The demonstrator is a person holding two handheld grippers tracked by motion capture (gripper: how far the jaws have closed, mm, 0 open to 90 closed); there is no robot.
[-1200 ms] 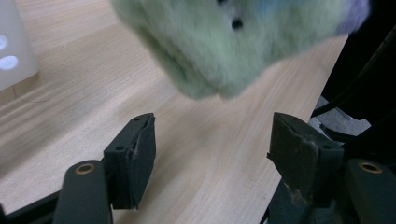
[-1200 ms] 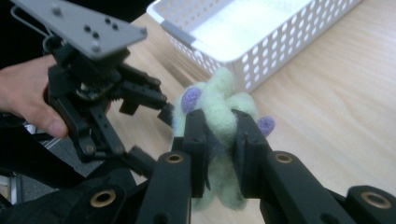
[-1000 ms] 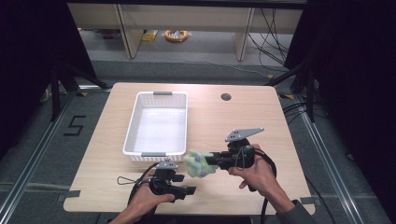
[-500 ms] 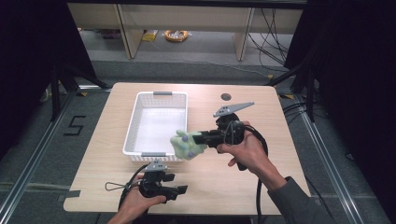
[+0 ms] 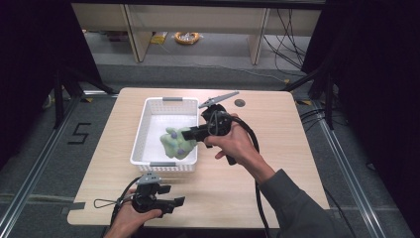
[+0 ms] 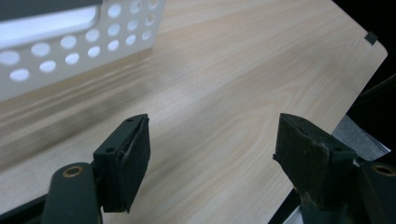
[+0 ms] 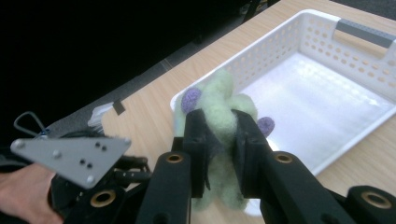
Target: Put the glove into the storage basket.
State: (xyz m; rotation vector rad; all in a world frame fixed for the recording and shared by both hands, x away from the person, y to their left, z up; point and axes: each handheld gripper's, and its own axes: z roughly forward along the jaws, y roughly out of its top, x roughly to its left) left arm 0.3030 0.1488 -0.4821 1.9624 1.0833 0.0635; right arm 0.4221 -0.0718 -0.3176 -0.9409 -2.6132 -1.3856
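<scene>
Toy (image 5: 174, 144), green plush with purple spots, clenched in my right tool (image 5: 190, 134), hanging over near end of white basket (image 5: 148, 130) for drop inside. Basket floor bare, nothing blocking. My left tool (image 5: 174, 202) released, jaws just widening on nothing, low over tabletop (image 5: 277, 148) near front edge.

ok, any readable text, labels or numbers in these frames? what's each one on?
"5": black mark on the grey floor left of the table, high view.
No print legible on the white basket, on the green plush toy, or on either gripper.
Yellow item on the floor beyond the table: too small to tell whether it carries any lettering.
</scene>
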